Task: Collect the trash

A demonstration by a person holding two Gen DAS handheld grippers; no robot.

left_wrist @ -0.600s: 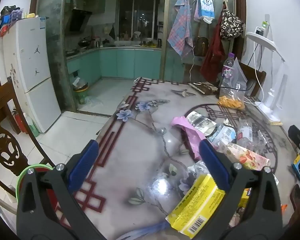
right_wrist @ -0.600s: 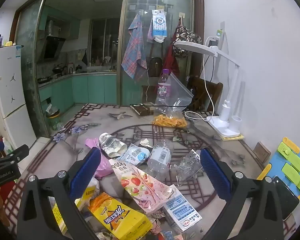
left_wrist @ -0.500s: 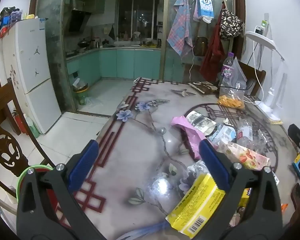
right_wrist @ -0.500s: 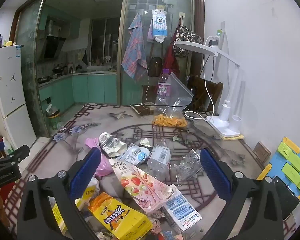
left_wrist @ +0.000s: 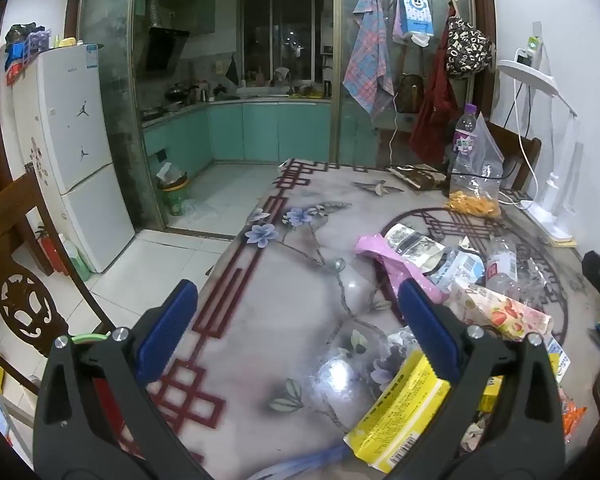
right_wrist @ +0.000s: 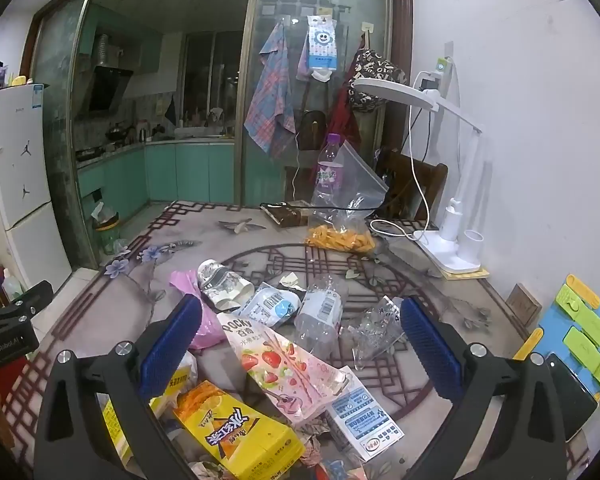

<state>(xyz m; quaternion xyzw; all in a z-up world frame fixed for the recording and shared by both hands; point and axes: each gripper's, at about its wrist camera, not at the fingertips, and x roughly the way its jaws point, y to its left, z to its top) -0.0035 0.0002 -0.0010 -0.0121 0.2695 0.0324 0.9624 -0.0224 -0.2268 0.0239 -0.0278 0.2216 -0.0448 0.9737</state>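
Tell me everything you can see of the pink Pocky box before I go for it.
The Pocky box is a long, flat pink carton printed with strawberries, a small guitar and the brand name. It looks like thin cardboard, flattened and slightly creased. It lies flat in the trash pile on the table, running diagonally, between the open fingers of the right claw, which is not touching it. Its near end overlaps a white leaflet; a yellow carton sits just beside it.

"Pocky" on pink strawberry box (right_wrist: 278, 364); "GenRobot.AI" (partly cut) on left tool (right_wrist: 8, 336).
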